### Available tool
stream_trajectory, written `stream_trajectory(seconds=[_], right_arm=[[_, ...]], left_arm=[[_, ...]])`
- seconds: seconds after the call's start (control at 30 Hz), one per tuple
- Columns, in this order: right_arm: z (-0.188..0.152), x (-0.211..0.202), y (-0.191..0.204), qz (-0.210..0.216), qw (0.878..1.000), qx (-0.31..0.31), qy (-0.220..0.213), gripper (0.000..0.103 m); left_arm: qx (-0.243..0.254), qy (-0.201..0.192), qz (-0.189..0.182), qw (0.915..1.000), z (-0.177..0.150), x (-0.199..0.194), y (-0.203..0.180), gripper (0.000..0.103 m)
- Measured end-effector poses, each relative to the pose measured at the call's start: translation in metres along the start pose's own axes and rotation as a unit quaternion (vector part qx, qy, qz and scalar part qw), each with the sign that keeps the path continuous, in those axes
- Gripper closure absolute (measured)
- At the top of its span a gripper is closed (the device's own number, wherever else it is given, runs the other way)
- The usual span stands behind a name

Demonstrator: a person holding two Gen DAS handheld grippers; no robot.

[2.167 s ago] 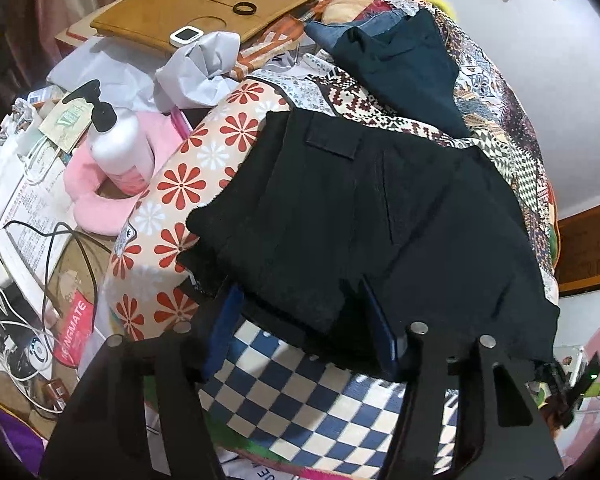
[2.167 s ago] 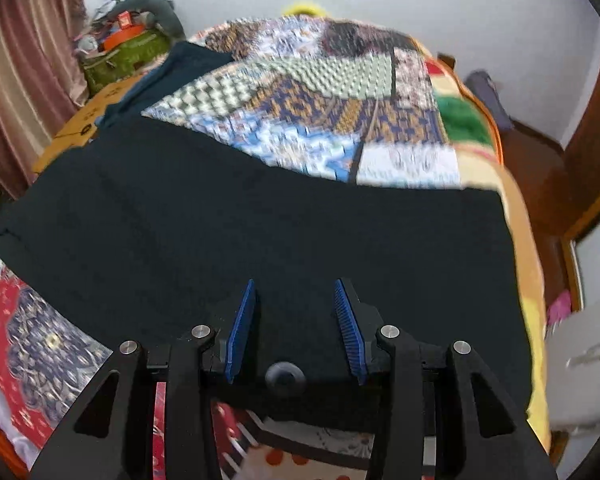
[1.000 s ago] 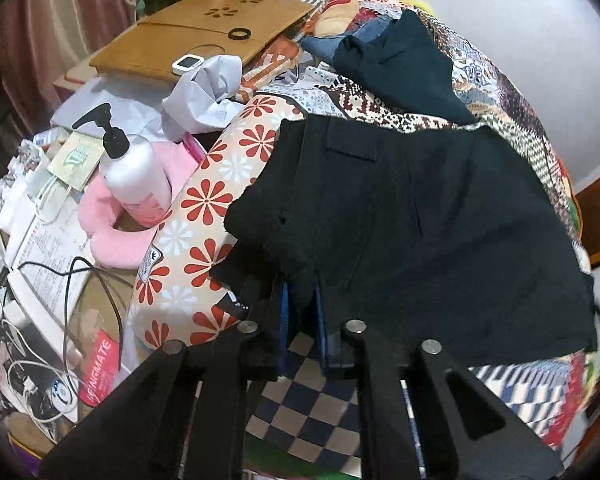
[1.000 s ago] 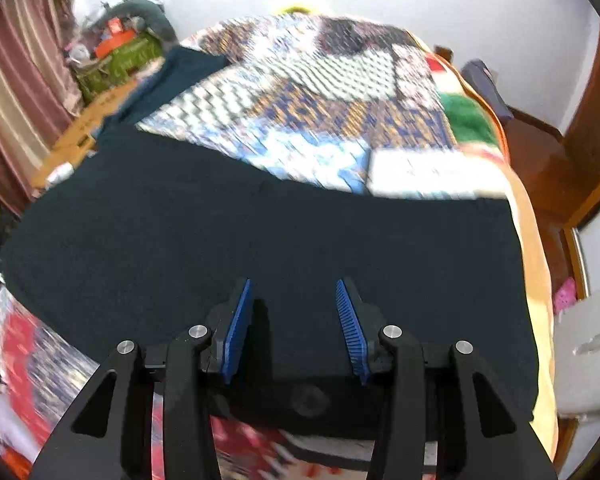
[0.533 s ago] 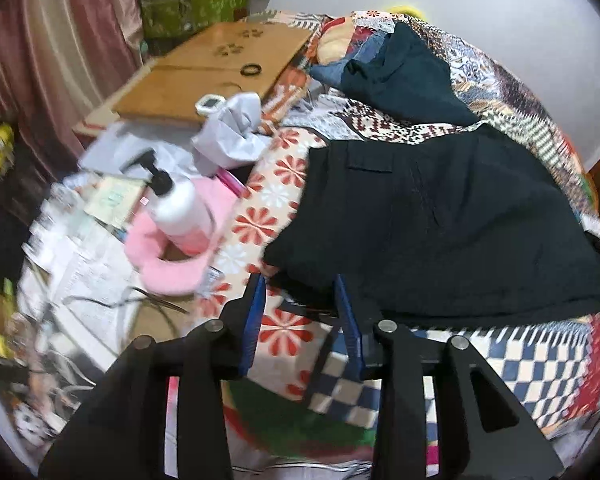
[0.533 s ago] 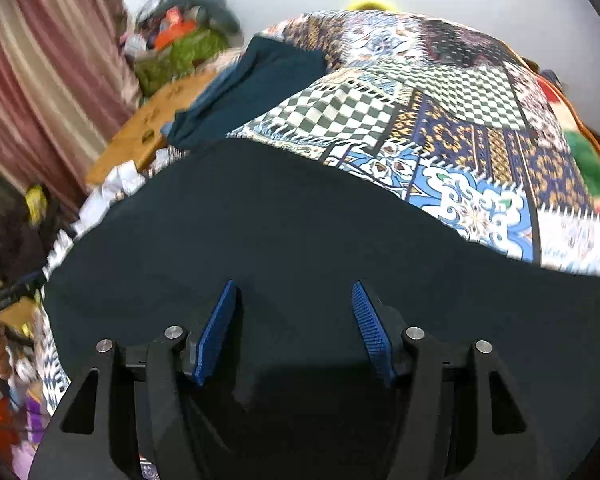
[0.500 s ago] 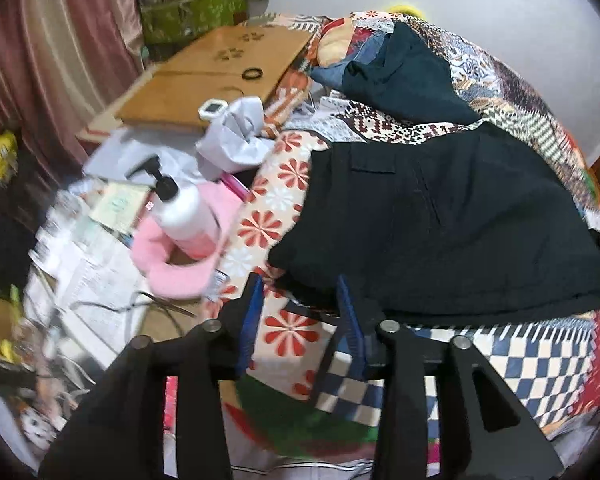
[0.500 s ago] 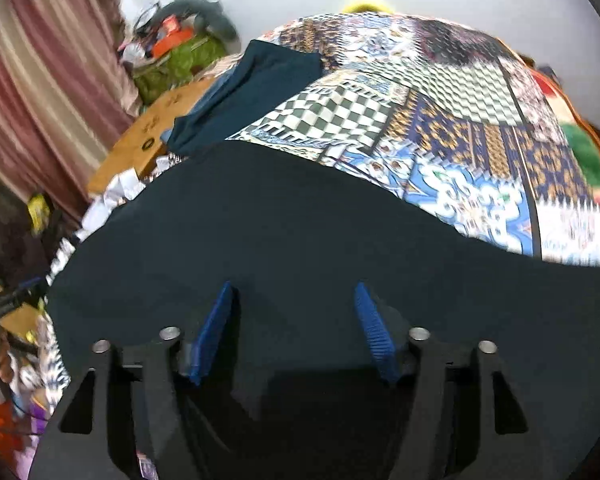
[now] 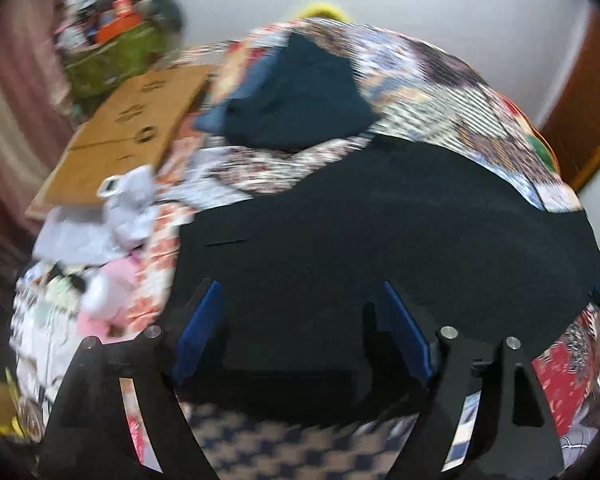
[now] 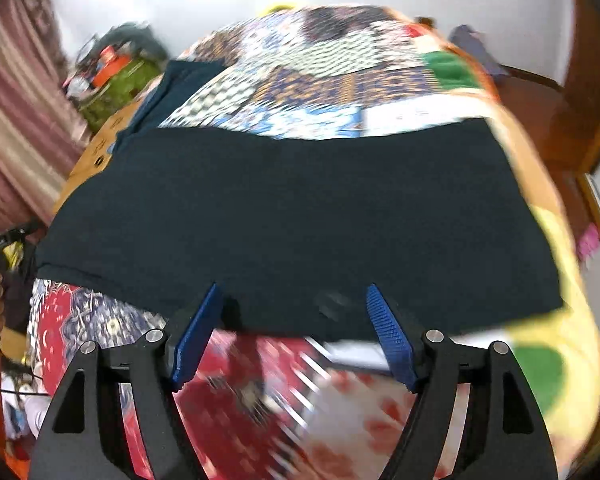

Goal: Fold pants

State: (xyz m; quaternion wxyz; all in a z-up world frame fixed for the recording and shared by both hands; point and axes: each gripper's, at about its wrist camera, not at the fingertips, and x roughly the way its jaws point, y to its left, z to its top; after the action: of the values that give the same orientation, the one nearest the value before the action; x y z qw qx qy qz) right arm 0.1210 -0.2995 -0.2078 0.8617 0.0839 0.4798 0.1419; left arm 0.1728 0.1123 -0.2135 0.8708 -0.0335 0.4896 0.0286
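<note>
Tongs: left gripper [image 9: 300, 326] and right gripper [image 10: 291, 330] both released, jaws just widened, nothing pinched, likely freeing the cloth after a fold | pants [image 10: 284, 220] lying flat, folded, on patchwork bedspread [image 10: 320, 64] | further: second dark garment [image 9: 300, 96], wooden board [image 9: 116, 140].

Black pants [image 9: 380, 240] flat on patchwork bedspread [image 9: 440, 92], left tongs [image 9: 300, 328] wide apart above near edge
</note>
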Motion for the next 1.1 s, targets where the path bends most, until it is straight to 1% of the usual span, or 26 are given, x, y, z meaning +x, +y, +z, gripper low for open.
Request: stream_trajectory(seconds=[0.13, 0.2, 0.23, 0.27, 0.3, 0.37, 0.43, 0.47, 0.53, 0.57, 0.6, 0.63, 0.7, 0.73, 0.77, 0.8, 0.83, 0.9, 0.97, 1.03, 1.1], right_arm=[[-0.016, -0.016, -0.030, -0.015, 0.998, 0.057, -0.015, 0.031], [-0.023, -0.019, -0.047, -0.023, 0.995, 0.091, -0.023, 0.031], [-0.023, -0.019, -0.052, -0.020, 0.994, 0.103, -0.026, 0.032], [-0.025, -0.020, -0.061, -0.005, 0.992, 0.122, -0.033, 0.034], [-0.024, -0.021, -0.065, 0.002, 0.991, 0.132, -0.037, 0.035], [-0.020, -0.020, -0.072, -0.001, 0.988, 0.147, -0.049, 0.037], [-0.017, -0.018, -0.076, 0.002, 0.986, 0.156, -0.054, 0.039], [-0.014, -0.015, -0.078, 0.001, 0.985, 0.163, -0.058, 0.041], [-0.010, -0.013, -0.081, -0.007, 0.983, 0.169, -0.069, 0.043], [-0.009, -0.014, -0.081, -0.011, 0.983, 0.168, -0.074, 0.047], [-0.007, -0.013, -0.083, -0.019, 0.982, 0.167, -0.081, 0.053], [-0.007, -0.016, -0.084, -0.025, 0.982, 0.166, -0.086, 0.057], [-0.003, -0.017, -0.090, -0.035, 0.982, 0.161, -0.097, 0.071], [-0.002, -0.020, -0.095, -0.043, 0.981, 0.161, -0.102, 0.075], [0.001, -0.021, -0.100, -0.050, 0.980, 0.161, -0.104, 0.085], [0.002, -0.022, -0.105, -0.049, 0.980, 0.161, -0.105, 0.088], [0.004, -0.023, -0.109, -0.047, 0.980, 0.158, -0.106, 0.089], [0.007, -0.025, -0.110, -0.056, 0.982, 0.144, -0.112, 0.092], [0.009, -0.027, -0.108, -0.073, 0.982, 0.132, -0.113, 0.093], [0.014, -0.029, -0.107, -0.075, 0.982, 0.129, -0.114, 0.093], [0.019, -0.038, -0.101, -0.074, 0.982, 0.122, -0.125, 0.093]], left_arm=[[0.049, 0.020, -0.033, 0.9981, 0.008, 0.018, -0.049, 0.022], [0.069, 0.014, -0.032, 0.9970, 0.011, 0.022, -0.070, 0.021], [0.077, 0.009, -0.029, 0.9965, 0.013, 0.023, -0.079, 0.020], [0.085, 0.007, -0.032, 0.9959, 0.016, 0.024, -0.088, 0.020], [0.090, 0.014, -0.046, 0.9948, 0.019, 0.027, -0.096, 0.018], [0.093, 0.034, -0.075, 0.9922, 0.023, 0.034, -0.110, 0.017], [0.103, 0.034, -0.075, 0.9913, 0.025, 0.037, -0.124, 0.012], [0.115, 0.030, -0.073, 0.9903, 0.026, 0.038, -0.134, 0.012], [0.127, 0.029, -0.075, 0.9887, 0.028, 0.040, -0.147, 0.011], [0.131, 0.029, -0.075, 0.9881, 0.029, 0.041, -0.153, 0.010], [0.135, 0.028, -0.076, 0.9875, 0.030, 0.042, -0.159, 0.008], [0.140, 0.027, -0.075, 0.9870, 0.030, 0.044, -0.165, 0.006], [0.147, 0.028, -0.075, 0.9858, 0.031, 0.047, -0.174, 0.005], [0.150, 0.029, -0.077, 0.9851, 0.032, 0.048, -0.179, 0.005], [0.154, 0.031, -0.081, 0.9843, 0.032, 0.050, -0.183, 0.005], [0.157, 0.034, -0.083, 0.9835, 0.032, 0.052, -0.188, 0.005], [0.160, 0.034, -0.083, 0.9829, 0.032, 0.052, -0.191, 0.004], [0.168, 0.031, -0.082, 0.9819, 0.032, 0.053, -0.196, 0.004], [0.171, 0.032, -0.087, 0.9809, 0.031, 0.055, -0.199, 0.004], [0.171, 0.031, -0.085, 0.9810, 0.032, 0.055, -0.200, 0.004], [0.168, 0.030, -0.084, 0.9817, 0.033, 0.054, -0.198, 0.004]])
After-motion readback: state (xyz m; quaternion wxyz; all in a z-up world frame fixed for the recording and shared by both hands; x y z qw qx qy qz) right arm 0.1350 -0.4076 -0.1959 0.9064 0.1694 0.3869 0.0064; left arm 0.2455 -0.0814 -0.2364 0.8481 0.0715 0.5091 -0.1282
